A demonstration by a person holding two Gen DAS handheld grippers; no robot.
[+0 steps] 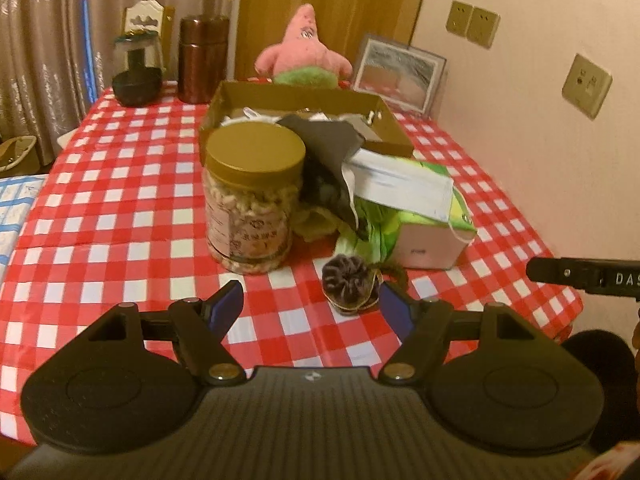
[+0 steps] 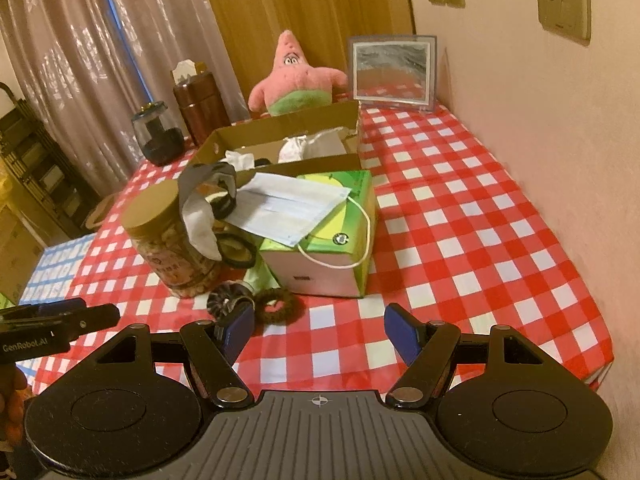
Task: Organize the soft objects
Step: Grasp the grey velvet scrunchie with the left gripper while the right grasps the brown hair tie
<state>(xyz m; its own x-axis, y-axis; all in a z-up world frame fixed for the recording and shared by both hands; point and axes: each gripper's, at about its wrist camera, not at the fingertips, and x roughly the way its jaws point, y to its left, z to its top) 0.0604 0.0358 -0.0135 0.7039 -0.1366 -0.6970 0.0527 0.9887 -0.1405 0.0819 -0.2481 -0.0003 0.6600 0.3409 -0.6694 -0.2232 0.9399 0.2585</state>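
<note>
Both grippers spread and empty, hovering above the near edge of the soft-item pile.

The purple scrunchie [image 1: 351, 280] lies on the checked tablecloth [image 1: 120, 200], just ahead of the left gripper [image 1: 314, 306] and toward its right finger; the left hand is the nearer. Being round, it has no long axis and points nowhere. The face mask [image 2: 288, 208] lies draped over the tissue box [image 2: 328, 256], its long axis running across the right gripper [image 2: 320, 332], ahead and apart. The cardboard box [image 2: 288, 124] behind is probably the destination.
</note>
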